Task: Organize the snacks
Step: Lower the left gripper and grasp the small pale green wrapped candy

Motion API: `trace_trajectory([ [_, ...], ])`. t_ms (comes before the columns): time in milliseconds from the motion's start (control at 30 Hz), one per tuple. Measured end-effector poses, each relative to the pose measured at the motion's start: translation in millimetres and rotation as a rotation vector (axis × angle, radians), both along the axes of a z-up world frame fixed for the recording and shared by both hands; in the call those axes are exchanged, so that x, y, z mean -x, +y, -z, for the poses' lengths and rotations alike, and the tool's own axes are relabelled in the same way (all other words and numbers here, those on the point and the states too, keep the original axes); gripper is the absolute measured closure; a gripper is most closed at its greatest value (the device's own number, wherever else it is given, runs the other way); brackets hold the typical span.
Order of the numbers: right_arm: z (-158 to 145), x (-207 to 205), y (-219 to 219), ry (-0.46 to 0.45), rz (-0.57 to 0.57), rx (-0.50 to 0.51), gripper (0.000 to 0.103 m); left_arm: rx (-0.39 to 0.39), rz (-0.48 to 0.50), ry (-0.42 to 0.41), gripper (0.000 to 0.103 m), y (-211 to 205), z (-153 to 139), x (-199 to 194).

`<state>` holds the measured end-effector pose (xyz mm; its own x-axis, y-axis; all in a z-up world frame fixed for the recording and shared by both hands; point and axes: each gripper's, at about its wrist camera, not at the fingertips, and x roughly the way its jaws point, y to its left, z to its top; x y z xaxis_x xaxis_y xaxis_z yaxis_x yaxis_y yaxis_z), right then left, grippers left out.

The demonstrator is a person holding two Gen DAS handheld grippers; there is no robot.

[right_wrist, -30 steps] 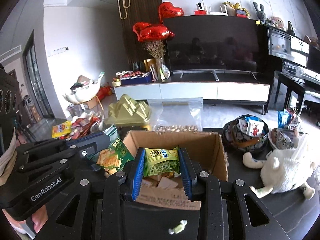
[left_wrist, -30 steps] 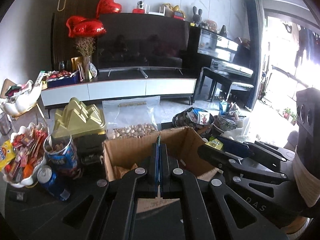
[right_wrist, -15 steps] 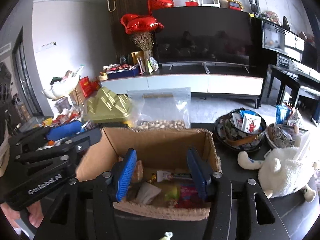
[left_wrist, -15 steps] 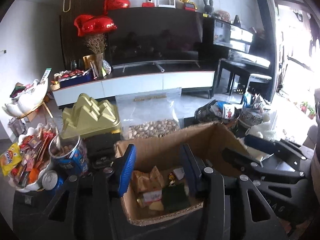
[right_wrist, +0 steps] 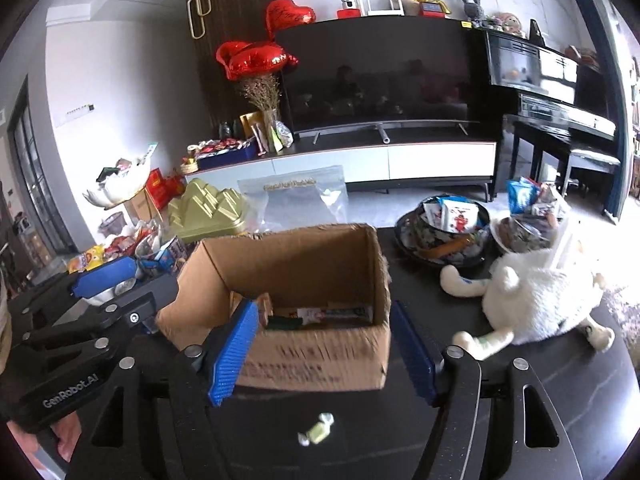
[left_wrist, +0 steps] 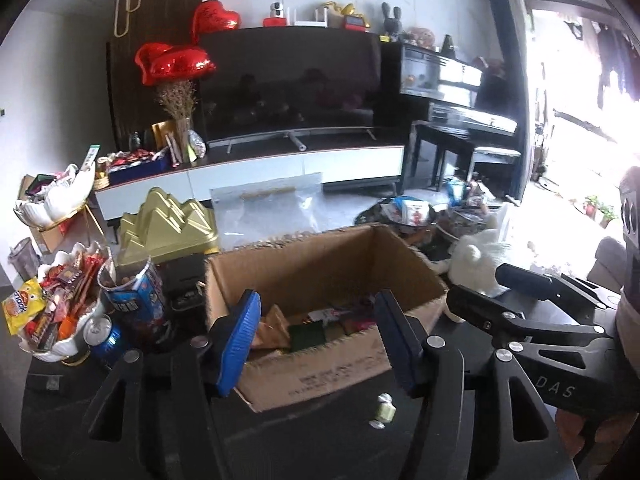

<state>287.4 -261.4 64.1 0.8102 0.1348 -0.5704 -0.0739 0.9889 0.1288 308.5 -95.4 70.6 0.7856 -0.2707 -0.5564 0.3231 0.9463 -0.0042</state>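
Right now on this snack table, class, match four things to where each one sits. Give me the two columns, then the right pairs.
Things:
1. cardboard box
2. wrapped candy
3. white plush toy
4. gold mountain-shaped tin

Places, as the right wrist view shows them:
A. loose on the dark tabletop, nearer the camera than the box
B. right of the box, beside the dark bowl of packets
C. middle of the table, open, with snacks inside
D. behind the box's left corner, next to the clear zip bag

Pairs: 1-C, 2-A, 3-B, 4-D
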Motion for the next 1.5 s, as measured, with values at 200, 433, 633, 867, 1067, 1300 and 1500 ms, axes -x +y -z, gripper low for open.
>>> trace_trajectory([
  [200,2.3,29.5,-14.0,-0.016,0.052,0.008,0.034,0.004,0.033,0.012,0.042,-11.9,6.8,17.1],
  [433,17.4,45.7,-24.8,0.023,0.074,0.006,0.034,0.005,0.064,0.062,0.042,-22.7,29.3,26.3],
  [633,41.0,53.6,-33.6,0.06,0.122,0.011,0.034,-0.016,0.095,0.09,0.042,-29.7,56.1,32.5],
  [867,81.3,53.1,-42.3,0.134,0.173,-0.023,0.034,-0.026,0.147,0.135,0.042,-38.0,88.0,30.2],
  [1067,105.0,48.0,-41.0,0.175,0.179,-0.02,0.034,-0.018,0.169,0.195,0.043,-39.4,114.8,20.3],
  [1300,127.7,42.2,-42.0,0.247,0.199,-0.001,0.034,-0.032,0.209,0.238,0.047,-42.8,146.5,14.3],
  [1500,142.4,38.2,-45.0,0.309,0.222,0.001,0.034,-0.038,0.232,0.293,0.054,-51.5,169.3,2.3],
])
